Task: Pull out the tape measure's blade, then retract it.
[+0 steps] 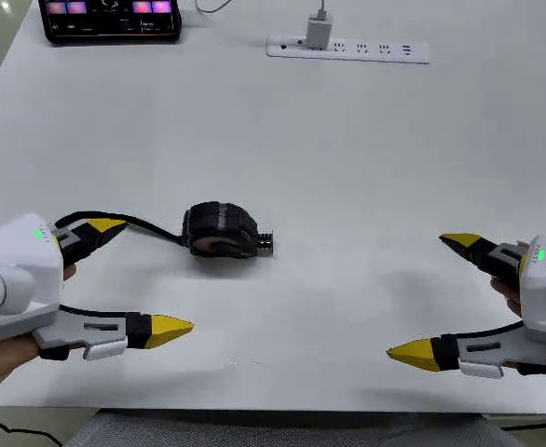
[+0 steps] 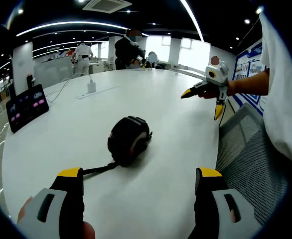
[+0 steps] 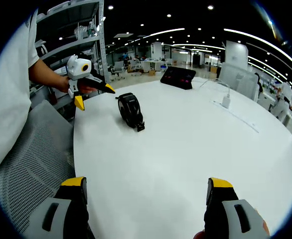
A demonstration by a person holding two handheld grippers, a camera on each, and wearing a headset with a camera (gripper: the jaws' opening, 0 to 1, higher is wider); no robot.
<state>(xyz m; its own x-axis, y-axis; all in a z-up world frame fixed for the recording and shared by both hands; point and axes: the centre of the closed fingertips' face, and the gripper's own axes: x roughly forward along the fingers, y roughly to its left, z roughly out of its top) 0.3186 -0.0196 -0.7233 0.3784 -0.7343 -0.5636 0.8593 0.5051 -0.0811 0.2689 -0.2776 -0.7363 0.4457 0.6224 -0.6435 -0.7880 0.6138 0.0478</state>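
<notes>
A black tape measure (image 1: 221, 231) lies on the white table (image 1: 348, 158), its blade tip (image 1: 266, 244) pointing right and a black wrist strap (image 1: 147, 224) trailing left. My left gripper (image 1: 152, 277) is open just left of it, the far fingertip over the strap. In the left gripper view the tape measure (image 2: 129, 139) sits ahead between the yellow-tipped jaws of the left gripper (image 2: 141, 174). My right gripper (image 1: 436, 296) is open at the table's right front, well apart from the tape. From the right gripper (image 3: 145, 183), the tape measure (image 3: 130, 110) is far ahead.
A dark tablet (image 1: 111, 19) with a lit screen stands at the back left. A white power strip (image 1: 348, 47) with a charger (image 1: 319, 30) plugged in lies at the back. The table's front edge (image 1: 282, 408) is close to both grippers. People stand in the room beyond.
</notes>
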